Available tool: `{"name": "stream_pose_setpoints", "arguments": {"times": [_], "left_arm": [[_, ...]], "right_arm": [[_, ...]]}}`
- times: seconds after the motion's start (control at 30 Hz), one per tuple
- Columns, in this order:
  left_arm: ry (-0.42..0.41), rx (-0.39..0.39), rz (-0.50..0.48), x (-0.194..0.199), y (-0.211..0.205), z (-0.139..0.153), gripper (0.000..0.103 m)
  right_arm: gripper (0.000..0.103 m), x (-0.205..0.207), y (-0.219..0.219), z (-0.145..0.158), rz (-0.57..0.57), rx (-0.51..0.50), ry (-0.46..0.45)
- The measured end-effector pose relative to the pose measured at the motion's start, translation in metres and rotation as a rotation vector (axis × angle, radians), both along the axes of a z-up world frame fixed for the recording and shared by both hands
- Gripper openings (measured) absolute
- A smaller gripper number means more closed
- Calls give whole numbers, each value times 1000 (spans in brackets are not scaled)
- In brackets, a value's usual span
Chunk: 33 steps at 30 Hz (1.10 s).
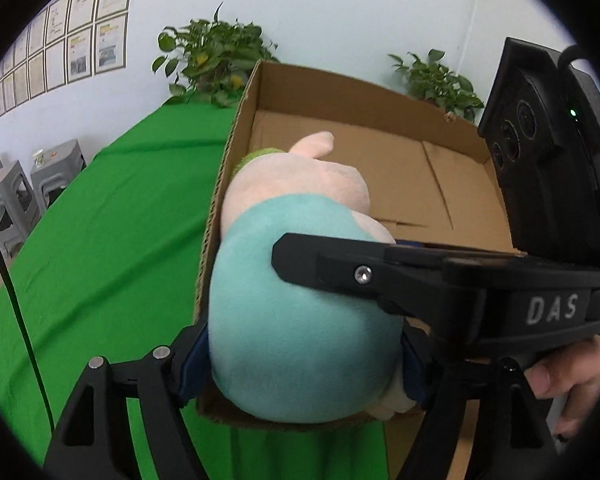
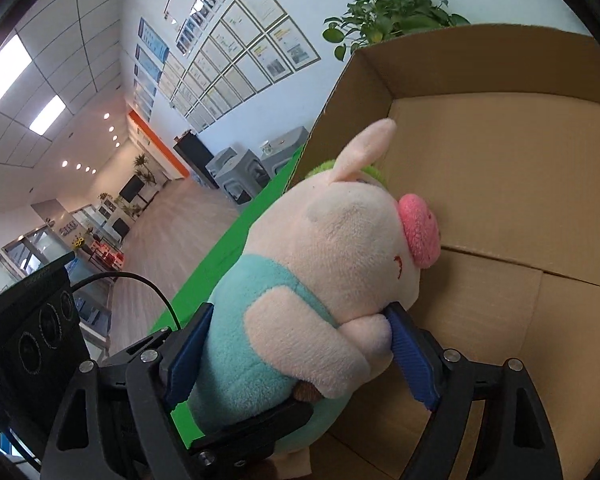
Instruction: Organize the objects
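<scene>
Right wrist view: the right gripper [image 2: 296, 354] and left gripper [image 1: 300, 356] both clamp the plush pig [image 2: 320, 280] by its teal body, sharing its bulk. It hangs over the cardboard box [image 2: 500, 184], snout ahead; beyond the near wall, bare floor offers room.
</scene>
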<state>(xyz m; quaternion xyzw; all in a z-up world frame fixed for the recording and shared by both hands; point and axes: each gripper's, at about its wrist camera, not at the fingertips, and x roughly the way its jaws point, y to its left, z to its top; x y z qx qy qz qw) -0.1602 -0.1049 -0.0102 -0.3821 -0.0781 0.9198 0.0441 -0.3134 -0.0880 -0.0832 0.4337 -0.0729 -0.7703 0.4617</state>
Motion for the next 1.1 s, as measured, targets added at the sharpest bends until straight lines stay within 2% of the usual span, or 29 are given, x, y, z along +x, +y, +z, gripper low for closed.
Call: {"name": "stream_pose_setpoints", "arguments": {"times": [0.1,0.2,0.3,0.4,0.47,0.6,0.67,0.73,0.8,0.87,1.0,1.1], "left_arm": [[-16,11,1,7,-8,2,77],[-5,27,4,18,-12,5,76],[-7,1,24,23,-19,6,76],[-6,40,28,29,-30,4,76],[6,65,38,31,-38,3,76],[-10,85,23,21,-45,-3,78],[-22,130,-5,15,-47,-7,78],[-47,196,-34,10,-49,-13,75],[-36,188,-31,12,-45,-14,75],[-28,174,-29,13,-43,-14,71],[-28,179,-27,13,-47,-12,60],[-27,199,-25,14,-50,-12,57]], "right_arm": [[82,0,-9,-14,7,37,37],[82,0,-25,-10,21,83,99],[89,11,-26,-6,39,99,118],[95,22,-23,5,41,110,140],[103,23,-12,17,24,36,91],[103,17,23,27,-59,-84,-38],[103,11,31,19,-81,-103,-111],[103,9,28,6,-88,-59,-144],[99,9,20,-8,-96,0,-146],[85,7,13,-21,-86,2,-169],[81,14,4,-26,-108,5,-156],[78,21,-1,-27,-146,16,-125]]}}
